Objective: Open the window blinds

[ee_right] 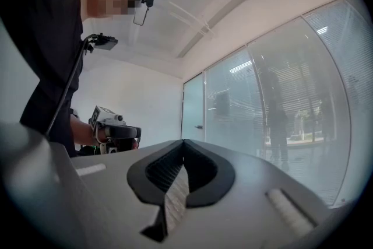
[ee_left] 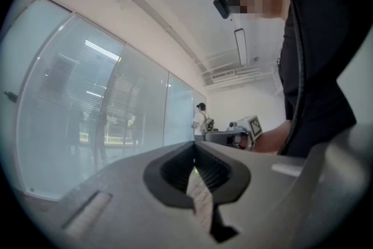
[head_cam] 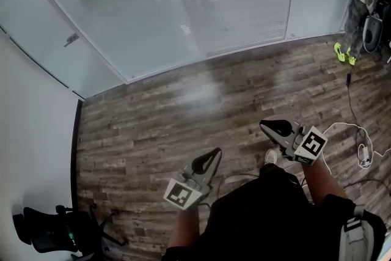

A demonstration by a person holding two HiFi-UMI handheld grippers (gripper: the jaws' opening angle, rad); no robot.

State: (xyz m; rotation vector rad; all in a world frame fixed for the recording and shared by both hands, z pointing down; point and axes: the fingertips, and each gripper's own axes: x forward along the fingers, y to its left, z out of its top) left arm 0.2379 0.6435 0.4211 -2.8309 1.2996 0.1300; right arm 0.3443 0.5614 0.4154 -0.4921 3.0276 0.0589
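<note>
Since our left gripper [head_cam: 212, 154] and right gripper [head_cam: 266, 125] both have jaws pressed together and empty, we should step close to the blinds [head_cam: 244, 9] first.

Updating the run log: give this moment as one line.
left gripper: shut, empty | right gripper: shut, empty | window blinds: down, untouched

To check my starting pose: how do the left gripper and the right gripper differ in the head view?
The left gripper sits lower in the picture, the right gripper higher. In the picture the left gripper points up and rightward, the right gripper leftward. Both are shut and empty.
</note>
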